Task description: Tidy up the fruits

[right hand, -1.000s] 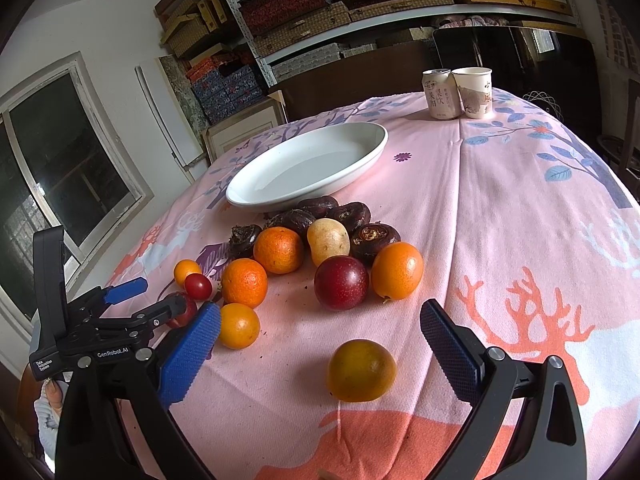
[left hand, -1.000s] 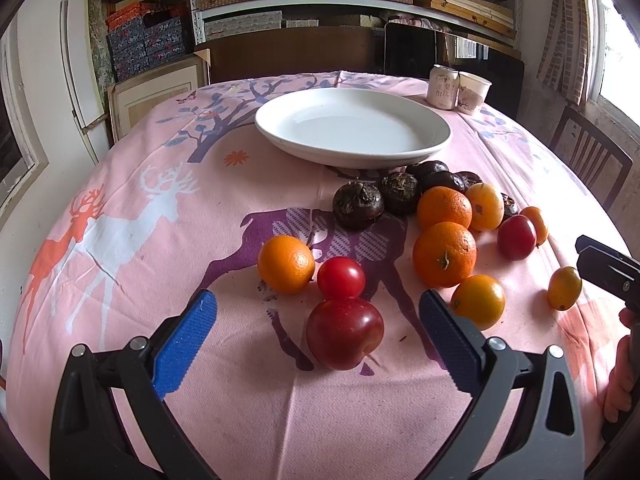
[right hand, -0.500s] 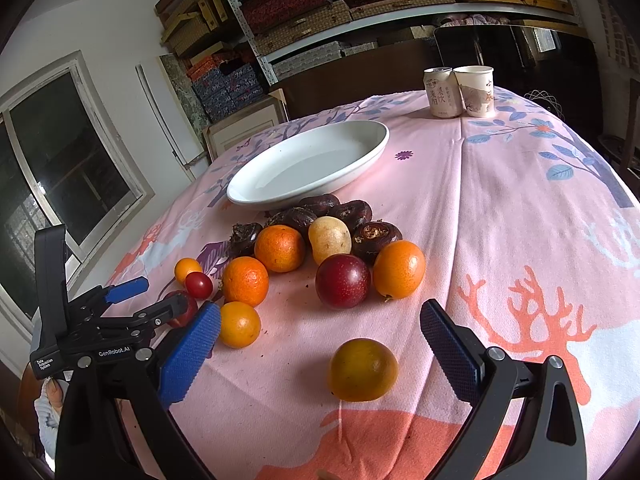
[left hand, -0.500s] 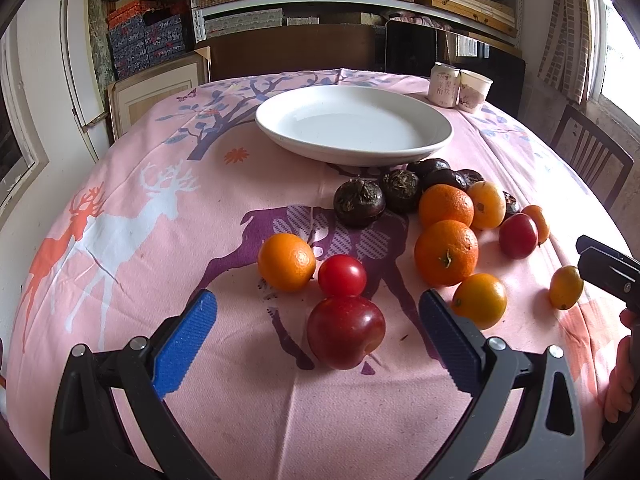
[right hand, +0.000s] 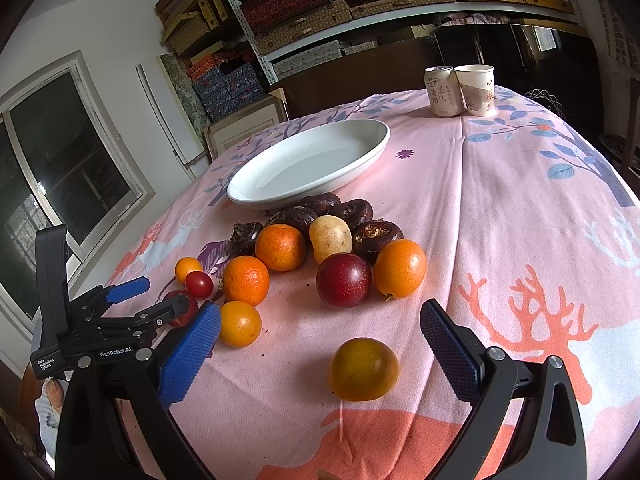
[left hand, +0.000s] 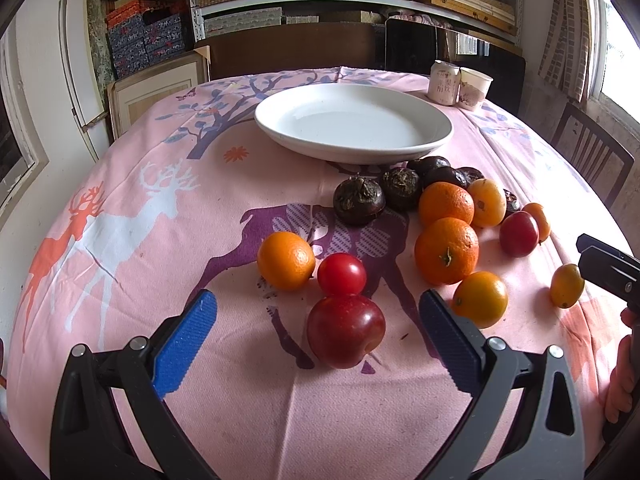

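Observation:
Fruit lies loose on a pink deer-print tablecloth in front of an empty white plate (left hand: 354, 124) (right hand: 308, 162). My left gripper (left hand: 318, 332) is open, its blue pads either side of a dark red plum (left hand: 346, 331); a small red tomato (left hand: 341, 273) and an orange (left hand: 285, 260) sit just beyond. My right gripper (right hand: 320, 342) is open around a yellow-orange fruit (right hand: 363, 369) lying between its fingers, untouched. Further off lie oranges (right hand: 280, 247), a second plum (right hand: 343, 279), a pale potato-like fruit (right hand: 330, 237) and several dark brown water chestnuts (left hand: 359, 202).
A drink can (right hand: 439, 90) and a paper cup (right hand: 476, 89) stand at the table's far edge. Shelves of boxes fill the back wall. A wooden chair (left hand: 588, 156) stands at the right. The left gripper's body (right hand: 92, 320) shows in the right wrist view.
Both grippers have crept slightly forward toward the fruit; the fruit has not moved and both stay open.

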### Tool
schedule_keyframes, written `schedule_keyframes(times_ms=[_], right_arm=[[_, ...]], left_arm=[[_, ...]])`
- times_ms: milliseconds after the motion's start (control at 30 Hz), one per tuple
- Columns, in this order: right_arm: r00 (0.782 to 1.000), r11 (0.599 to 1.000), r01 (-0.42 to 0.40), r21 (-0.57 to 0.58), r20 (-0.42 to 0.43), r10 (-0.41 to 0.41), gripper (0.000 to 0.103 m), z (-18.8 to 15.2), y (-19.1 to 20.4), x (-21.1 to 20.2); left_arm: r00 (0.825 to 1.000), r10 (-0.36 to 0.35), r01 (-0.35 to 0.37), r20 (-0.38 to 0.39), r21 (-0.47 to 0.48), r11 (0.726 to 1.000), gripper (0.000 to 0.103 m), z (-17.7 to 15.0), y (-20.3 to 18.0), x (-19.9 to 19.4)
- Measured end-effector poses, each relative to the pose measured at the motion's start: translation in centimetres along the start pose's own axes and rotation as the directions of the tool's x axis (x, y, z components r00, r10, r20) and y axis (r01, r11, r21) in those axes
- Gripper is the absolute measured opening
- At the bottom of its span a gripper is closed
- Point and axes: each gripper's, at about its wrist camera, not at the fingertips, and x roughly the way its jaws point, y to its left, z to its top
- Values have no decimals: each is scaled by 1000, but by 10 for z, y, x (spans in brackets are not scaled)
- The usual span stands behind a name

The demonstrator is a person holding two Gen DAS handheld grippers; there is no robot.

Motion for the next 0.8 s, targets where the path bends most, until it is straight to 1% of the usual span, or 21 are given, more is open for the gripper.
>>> schedule_keyframes(times_ms=[633, 733, 800], right_arm=[[1000, 1000, 0, 0, 0, 0, 100, 3, -3, 0], [1000, 1000, 2, 1, 0, -2, 100, 2, -3, 0], [1000, 1000, 11, 4, -1, -11, 100, 0, -4, 1]], left_arm=[[1000, -1, 1, -3, 2, 1000, 99, -2, 1, 1], [1000, -17, 17, -9, -2, 1000, 99, -4, 3, 0], [999, -35, 35, -32, -4, 999, 99, -6, 6, 1]])
